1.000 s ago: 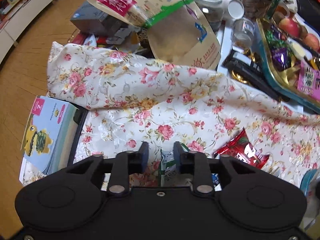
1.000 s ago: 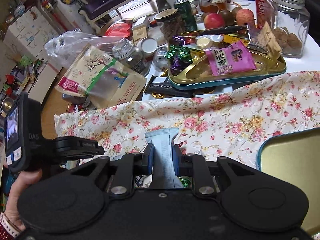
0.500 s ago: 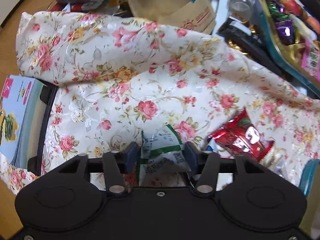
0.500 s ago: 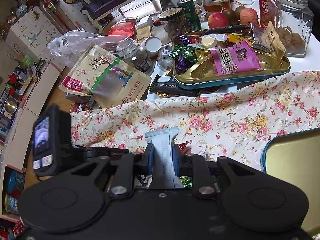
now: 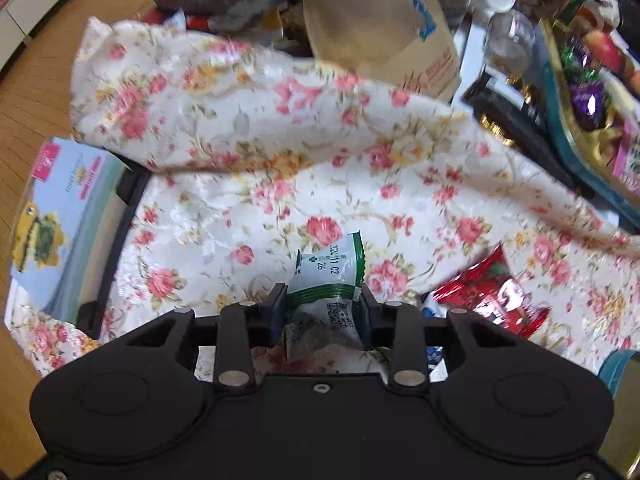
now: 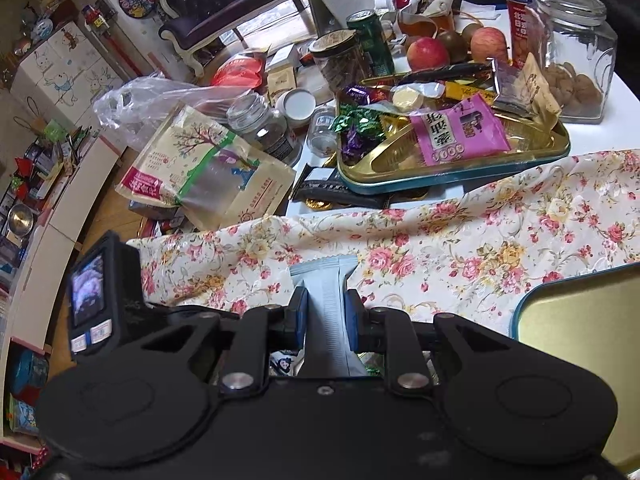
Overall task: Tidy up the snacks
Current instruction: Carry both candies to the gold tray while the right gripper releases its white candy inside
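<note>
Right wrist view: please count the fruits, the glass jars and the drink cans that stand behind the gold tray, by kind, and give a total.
Apples: 2, one and another
Brown round fruits: 2, one and a smaller one
Glass jars: 3, walnut jar, dark-filled jar, jar by the big bag
Drink cans: 1, green
Total: 8

red packet [image 5: 490, 300] lies on the floral cloth [image 5: 280, 152], right of the booklet [image 5: 60, 216].

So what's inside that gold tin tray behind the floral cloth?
The gold tin tray holds a pink snack packet, foil-wrapped candies and tan packets. Anything beneath them is hidden.
</note>
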A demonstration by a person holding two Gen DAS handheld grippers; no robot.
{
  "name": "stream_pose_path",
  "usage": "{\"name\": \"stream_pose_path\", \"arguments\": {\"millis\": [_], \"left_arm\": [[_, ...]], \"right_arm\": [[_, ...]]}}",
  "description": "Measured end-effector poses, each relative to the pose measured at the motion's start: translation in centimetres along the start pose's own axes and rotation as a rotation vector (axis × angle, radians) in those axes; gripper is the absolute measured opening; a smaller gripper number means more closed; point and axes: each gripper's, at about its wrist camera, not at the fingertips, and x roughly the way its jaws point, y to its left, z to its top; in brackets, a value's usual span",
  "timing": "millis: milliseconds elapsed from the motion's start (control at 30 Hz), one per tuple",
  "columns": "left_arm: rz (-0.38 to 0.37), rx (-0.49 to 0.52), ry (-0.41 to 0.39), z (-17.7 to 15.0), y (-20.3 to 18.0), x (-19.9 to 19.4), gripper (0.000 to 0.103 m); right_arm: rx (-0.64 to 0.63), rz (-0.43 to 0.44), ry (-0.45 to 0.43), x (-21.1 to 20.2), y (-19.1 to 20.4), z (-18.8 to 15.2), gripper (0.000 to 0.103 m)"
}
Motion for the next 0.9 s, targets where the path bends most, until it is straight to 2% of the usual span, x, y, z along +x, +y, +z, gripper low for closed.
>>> {"name": "stream_pose_path", "arguments": {"millis": [167,400,500,700,800,900], "left_arm": [[-0.009,0.049,-0.1,-0.8,-2.1,-4.8,0.044],[-0.133,0.201,-0.151,-3.8,-8.8,-9.3,0.044],[-0.208,0.27,-0.148,-5.5,-11.7,-10.7,0.044],[-0.292,0.432,-0.128,-9.8,-18.2,-11.6,0.044],[-0.321,0.498,-0.086,-11.7,-20.9,-11.2,0.044],[-0.359,0.547,-0.006,-13.7,-23.0,-10.5,0.044]], "right_arm": [[0.027,-0.033,-0.033,-1.4,-1.9,0.7,0.021],[0.061,-0.145,-0.092,-4.7,-6.7,1.0,0.021],[0.103,-0.192,-0.108,-6.3,-9.7,0.8,0.021],[0.212,-0.305,-0.127,-9.1,-16.0,0.1,0.021],[0.264,-0.364,-0.123,-10.1,-18.7,-0.4,0.021],[0.305,-0.406,-0.101,-10.7,-21.0,-0.9,0.021]]}}
